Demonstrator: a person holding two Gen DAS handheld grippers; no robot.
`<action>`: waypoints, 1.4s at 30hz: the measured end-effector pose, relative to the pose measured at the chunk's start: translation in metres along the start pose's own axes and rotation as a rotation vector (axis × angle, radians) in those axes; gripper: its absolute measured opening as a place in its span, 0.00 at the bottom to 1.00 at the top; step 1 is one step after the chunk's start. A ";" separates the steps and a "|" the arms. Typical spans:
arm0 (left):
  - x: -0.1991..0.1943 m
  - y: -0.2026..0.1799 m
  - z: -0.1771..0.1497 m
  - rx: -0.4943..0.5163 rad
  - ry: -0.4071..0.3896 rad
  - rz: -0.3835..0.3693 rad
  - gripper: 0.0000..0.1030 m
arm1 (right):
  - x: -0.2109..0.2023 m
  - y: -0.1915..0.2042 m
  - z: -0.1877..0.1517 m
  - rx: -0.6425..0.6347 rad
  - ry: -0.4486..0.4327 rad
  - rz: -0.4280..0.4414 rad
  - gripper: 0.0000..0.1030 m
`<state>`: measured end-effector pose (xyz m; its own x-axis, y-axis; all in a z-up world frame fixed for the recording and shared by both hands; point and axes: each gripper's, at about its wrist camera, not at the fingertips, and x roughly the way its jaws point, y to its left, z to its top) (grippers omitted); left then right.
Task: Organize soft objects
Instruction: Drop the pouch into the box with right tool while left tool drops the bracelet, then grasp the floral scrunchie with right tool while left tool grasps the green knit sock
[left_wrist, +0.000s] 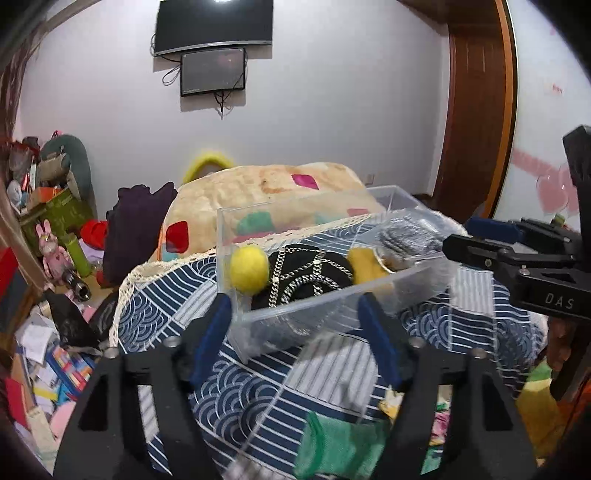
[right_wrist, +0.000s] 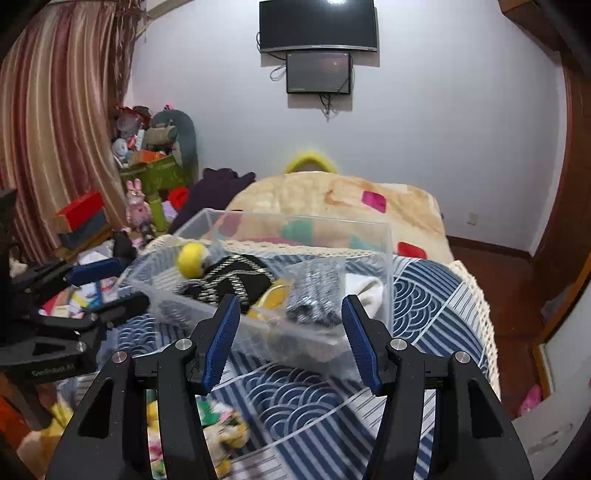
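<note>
A clear plastic box (left_wrist: 413, 280) sits on a blue wave-patterned cloth (left_wrist: 258, 384). It holds a yellow ball (left_wrist: 249, 270), a black item with silver chains (left_wrist: 308, 275), a yellow sponge (left_wrist: 364, 266) and a silvery striped item (left_wrist: 402, 236). My left gripper (left_wrist: 295, 321) is open and empty just before the box's near wall. My right gripper (right_wrist: 290, 317) is open and empty at the box's (right_wrist: 258, 328) near edge; the ball (right_wrist: 192, 258) and the chain item (right_wrist: 229, 282) show inside. The right gripper shows at the right of the left wrist view (left_wrist: 509, 258).
A cream blanket with coloured patches (left_wrist: 266, 192) lies behind the box. A green cloth (left_wrist: 340, 446) lies near the cloth's front edge. Clutter and toys cover the floor at left (left_wrist: 48, 354). A wooden door (left_wrist: 476, 110) stands at right. Screens (right_wrist: 317, 48) hang on the wall.
</note>
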<state>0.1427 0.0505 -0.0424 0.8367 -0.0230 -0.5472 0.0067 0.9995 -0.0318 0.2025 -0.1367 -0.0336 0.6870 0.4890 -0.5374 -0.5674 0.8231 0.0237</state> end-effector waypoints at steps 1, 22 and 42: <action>-0.004 0.000 -0.002 -0.006 -0.001 -0.008 0.76 | -0.002 0.000 -0.001 0.007 0.000 0.013 0.52; -0.024 0.012 -0.078 -0.095 0.103 -0.017 0.92 | 0.013 0.049 -0.077 -0.048 0.138 0.118 0.68; 0.001 -0.018 -0.101 -0.111 0.176 -0.108 0.92 | 0.010 0.033 -0.104 0.008 0.160 0.099 0.11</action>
<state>0.0882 0.0307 -0.1270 0.7257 -0.1435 -0.6729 0.0231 0.9825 -0.1846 0.1438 -0.1347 -0.1264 0.5467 0.5166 -0.6590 -0.6249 0.7756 0.0896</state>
